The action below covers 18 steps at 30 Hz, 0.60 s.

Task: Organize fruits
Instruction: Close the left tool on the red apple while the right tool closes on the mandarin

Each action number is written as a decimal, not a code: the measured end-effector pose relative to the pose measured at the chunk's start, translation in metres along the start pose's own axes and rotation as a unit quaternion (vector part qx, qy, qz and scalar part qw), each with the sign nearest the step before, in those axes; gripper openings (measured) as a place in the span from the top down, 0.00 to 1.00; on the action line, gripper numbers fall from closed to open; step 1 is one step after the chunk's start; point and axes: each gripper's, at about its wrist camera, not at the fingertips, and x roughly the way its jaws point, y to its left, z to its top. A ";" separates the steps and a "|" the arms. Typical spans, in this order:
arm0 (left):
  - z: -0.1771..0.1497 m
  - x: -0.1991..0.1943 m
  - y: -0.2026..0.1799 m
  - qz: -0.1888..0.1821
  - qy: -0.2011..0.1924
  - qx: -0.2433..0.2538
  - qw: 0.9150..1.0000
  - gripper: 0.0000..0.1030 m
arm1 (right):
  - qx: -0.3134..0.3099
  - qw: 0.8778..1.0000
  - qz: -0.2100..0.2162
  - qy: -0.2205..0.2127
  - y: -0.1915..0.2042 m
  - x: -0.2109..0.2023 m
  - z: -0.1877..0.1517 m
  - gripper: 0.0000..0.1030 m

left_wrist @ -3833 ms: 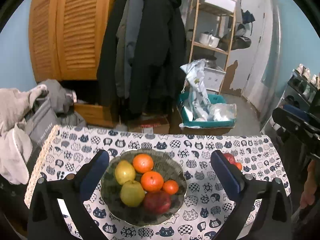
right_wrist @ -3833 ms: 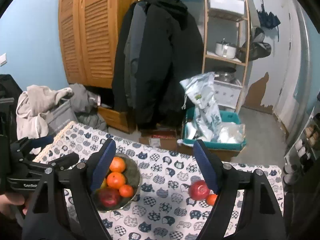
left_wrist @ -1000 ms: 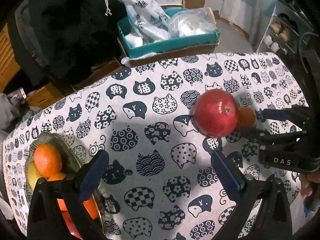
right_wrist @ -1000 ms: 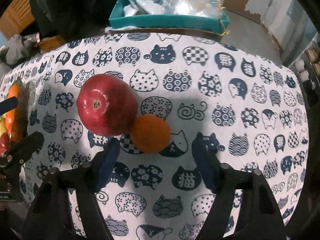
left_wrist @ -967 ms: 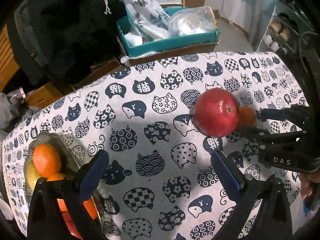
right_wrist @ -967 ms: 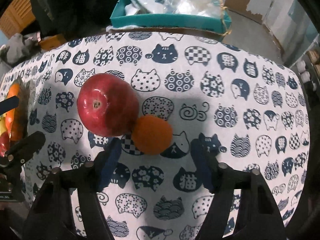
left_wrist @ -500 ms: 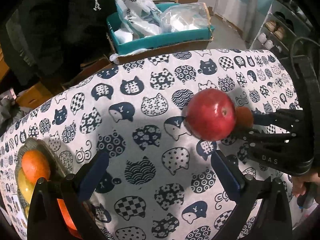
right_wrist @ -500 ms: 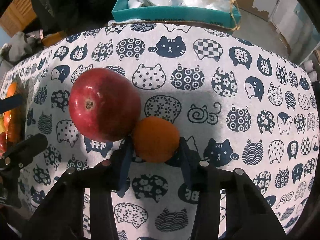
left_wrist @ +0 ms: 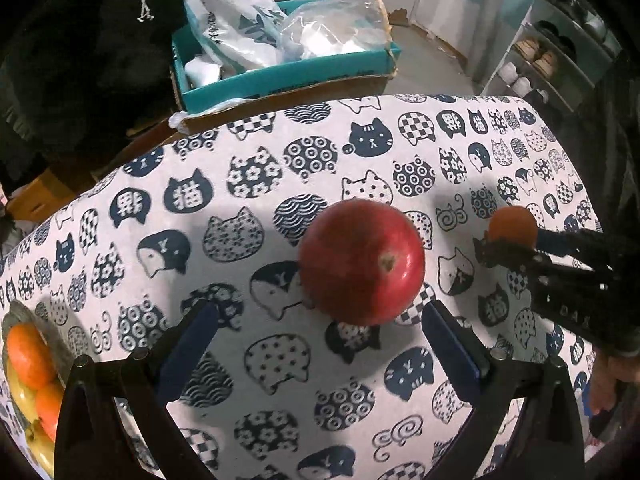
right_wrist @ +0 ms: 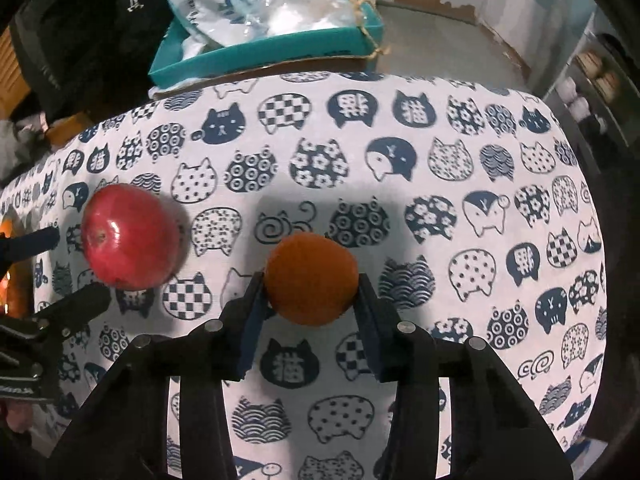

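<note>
R gripper (right_wrist: pixel 311 296) has its pads clamped on both sides of the small orange (right_wrist: pixel 311 279), fruit sitting betw the fingertips over the cat-print tablecloth (right_wrist: pixel 460 216). L gripper (left_wrist: pixel 316 344) is spread wide w/ nothing held, the red apple (left_wrist: pixel 362 262) on the cloth just ahead of its blue pads and apart from them. Fruit bowl (left_wrist: pixel 18 316) w/ oranges and yellow fruit sits at far left edge, well apart from apple

A white cloth printed with navy cat faces (left_wrist: pixel 248 216) covers the tabletop. Beyond its far edge sits a teal cardboard box (right_wrist: pixel 280 50) holding clear plastic bags (left_wrist: pixel 336 28).
</note>
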 end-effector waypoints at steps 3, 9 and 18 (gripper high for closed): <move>0.004 0.008 -0.006 0.002 0.006 0.005 1.000 0.00 | -0.003 1.000 -0.005 0.003 -0.002 0.002 -0.003 0.59; 0.010 0.020 -0.011 0.007 0.014 0.003 1.000 0.00 | -0.011 1.000 -0.003 0.006 0.003 0.006 -0.005 0.59; 0.015 0.029 -0.012 -0.012 0.023 -0.009 1.000 0.12 | -0.040 0.999 -0.007 0.007 0.013 0.009 0.000 0.59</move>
